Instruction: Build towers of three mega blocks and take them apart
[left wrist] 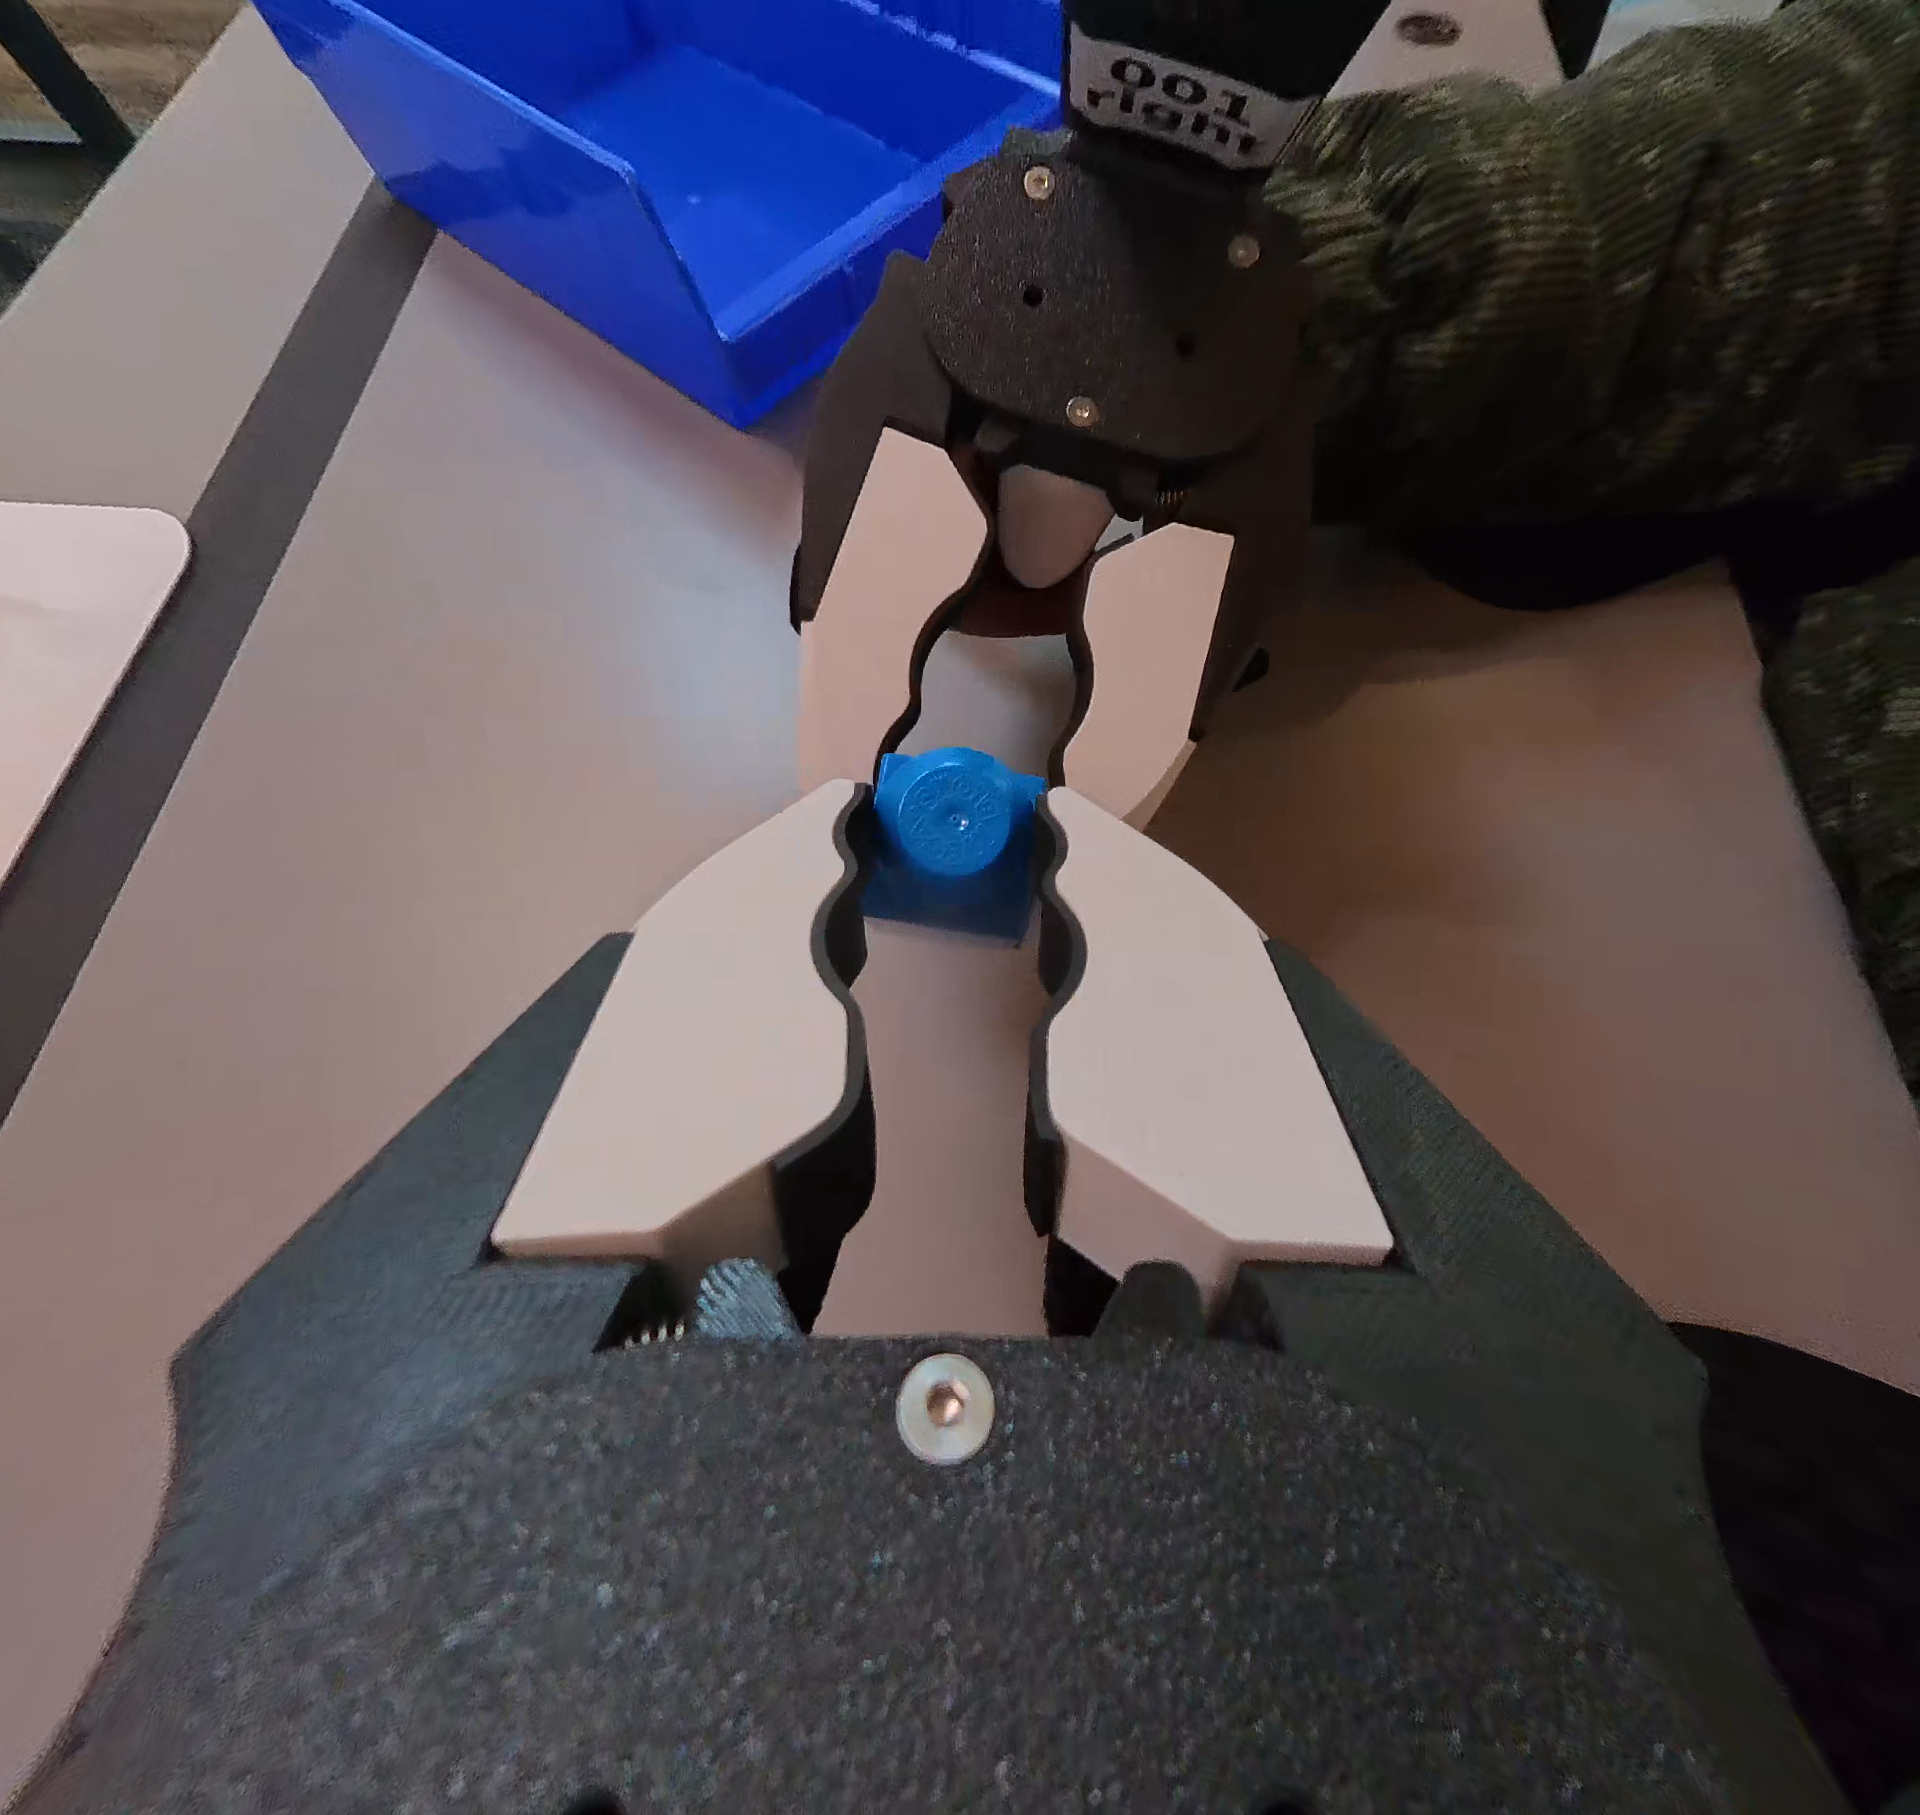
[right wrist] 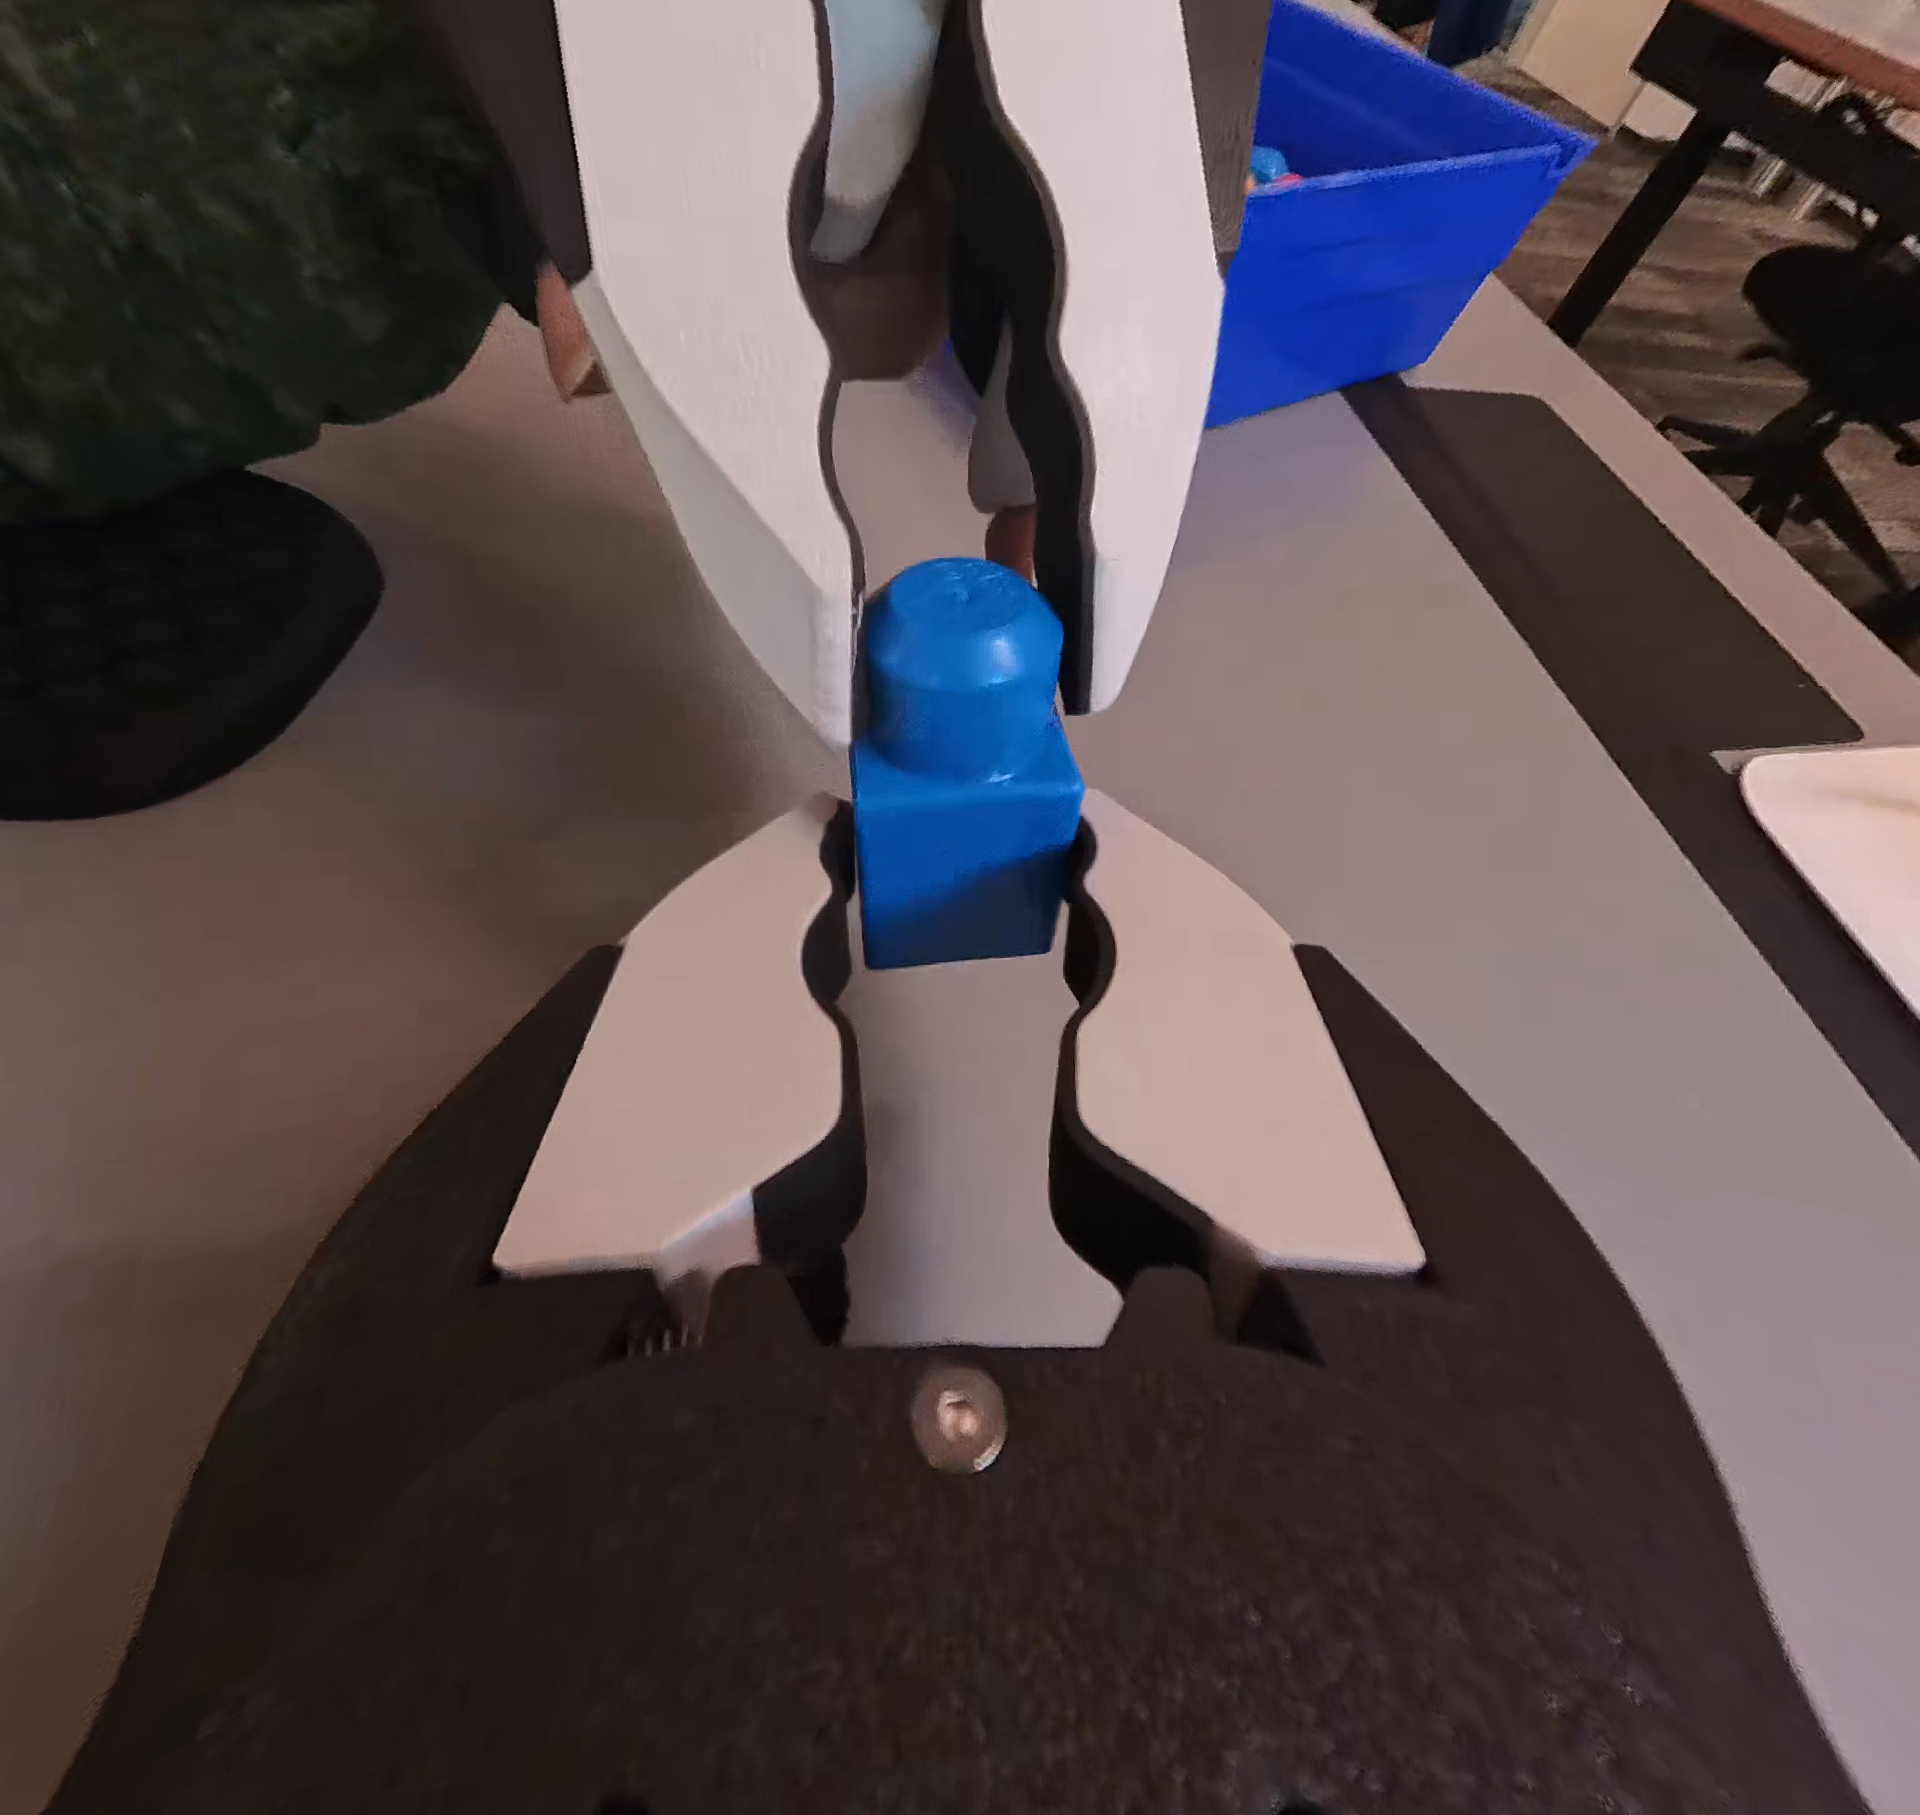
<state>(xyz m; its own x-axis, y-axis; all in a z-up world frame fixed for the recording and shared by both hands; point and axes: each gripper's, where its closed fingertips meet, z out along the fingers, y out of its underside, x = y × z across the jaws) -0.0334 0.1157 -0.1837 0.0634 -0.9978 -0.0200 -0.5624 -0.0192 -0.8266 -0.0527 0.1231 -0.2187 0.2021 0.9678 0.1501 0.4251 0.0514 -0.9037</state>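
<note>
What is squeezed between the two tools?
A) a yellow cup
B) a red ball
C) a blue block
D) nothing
C: a blue mega block with one round stud on top sits between the fingertips of the right tool, and the left tool closes on it from the opposite side.

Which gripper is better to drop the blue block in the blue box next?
Probably the right. The right gripper squeezes the blue block by its wide body, which looks like the firmer hold. The left gripper only pinches the round stud on top. The blue box is close to both.
</note>
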